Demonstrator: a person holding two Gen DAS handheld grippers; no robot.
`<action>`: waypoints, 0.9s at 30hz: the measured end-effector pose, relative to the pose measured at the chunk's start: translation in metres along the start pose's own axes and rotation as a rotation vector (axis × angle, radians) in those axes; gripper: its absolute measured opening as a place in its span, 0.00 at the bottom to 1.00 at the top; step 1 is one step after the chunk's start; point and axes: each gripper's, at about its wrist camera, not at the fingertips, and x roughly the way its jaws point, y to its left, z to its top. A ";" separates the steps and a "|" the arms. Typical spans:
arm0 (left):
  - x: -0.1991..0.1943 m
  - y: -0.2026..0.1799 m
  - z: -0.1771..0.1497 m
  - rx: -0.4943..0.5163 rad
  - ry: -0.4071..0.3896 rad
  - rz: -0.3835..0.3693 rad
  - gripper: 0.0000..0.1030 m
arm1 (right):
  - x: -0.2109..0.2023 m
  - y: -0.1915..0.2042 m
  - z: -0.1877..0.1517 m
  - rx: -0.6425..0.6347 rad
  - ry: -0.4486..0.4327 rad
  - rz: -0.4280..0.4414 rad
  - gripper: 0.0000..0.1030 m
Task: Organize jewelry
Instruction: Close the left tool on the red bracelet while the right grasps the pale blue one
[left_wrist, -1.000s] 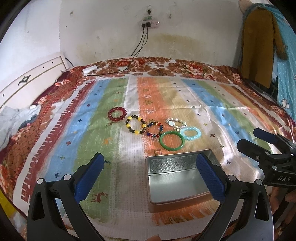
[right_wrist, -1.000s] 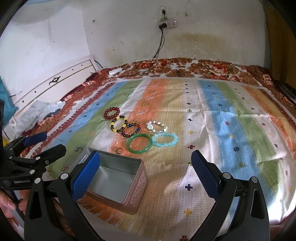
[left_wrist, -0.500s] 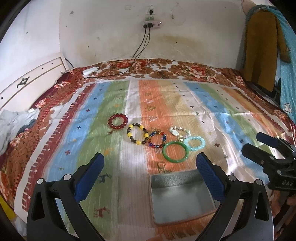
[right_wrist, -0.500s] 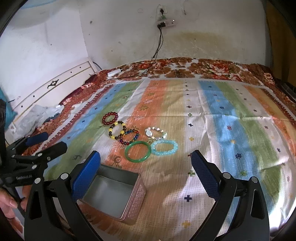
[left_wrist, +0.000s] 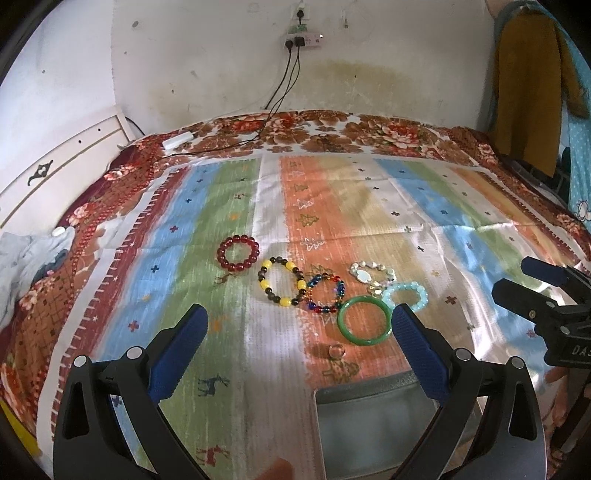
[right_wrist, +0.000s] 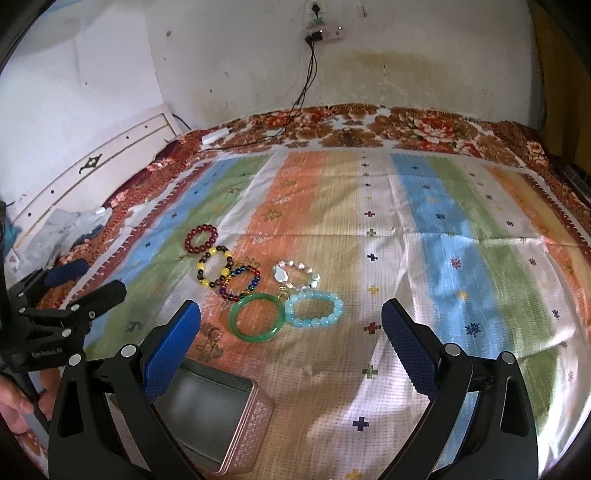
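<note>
Several bracelets lie on the striped cloth: a dark red bead bracelet (left_wrist: 238, 254), a yellow and brown one (left_wrist: 282, 285), a multicoloured one (left_wrist: 327, 292), a white stone one (left_wrist: 372, 273), a light blue one (left_wrist: 405, 296) and a green bangle (left_wrist: 364, 320) (right_wrist: 257, 317). A small ring (left_wrist: 336, 350) lies near the bangle. An open empty metal tin (left_wrist: 373, 424) (right_wrist: 207, 413) sits nearest to me. My left gripper (left_wrist: 297, 339) is open and empty above the cloth. My right gripper (right_wrist: 291, 332) is open and empty, hovering near the green bangle and blue bracelet.
The striped cloth (right_wrist: 443, 258) covers a bed with a floral blanket (left_wrist: 332, 136). A white headboard (left_wrist: 55, 166) is at left. Cables (left_wrist: 280, 92) hang from a wall socket. Clothes (left_wrist: 528, 74) hang at right. Crumpled fabric (left_wrist: 26, 258) lies at left.
Both grippers have pulled back and tilted, so the tin has slid toward the lower edge of both views and the bracelets sit lower. Nothing was grasped.
</note>
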 end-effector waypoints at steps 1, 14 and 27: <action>0.001 0.002 0.002 -0.001 -0.006 0.021 0.95 | 0.002 0.000 0.001 0.000 0.009 0.002 0.96; 0.059 0.043 0.036 -0.063 0.098 0.082 0.95 | 0.039 -0.021 0.022 0.038 0.117 -0.034 0.96; 0.106 0.091 0.058 -0.187 0.170 0.127 0.95 | 0.086 -0.035 0.030 0.052 0.263 -0.060 0.96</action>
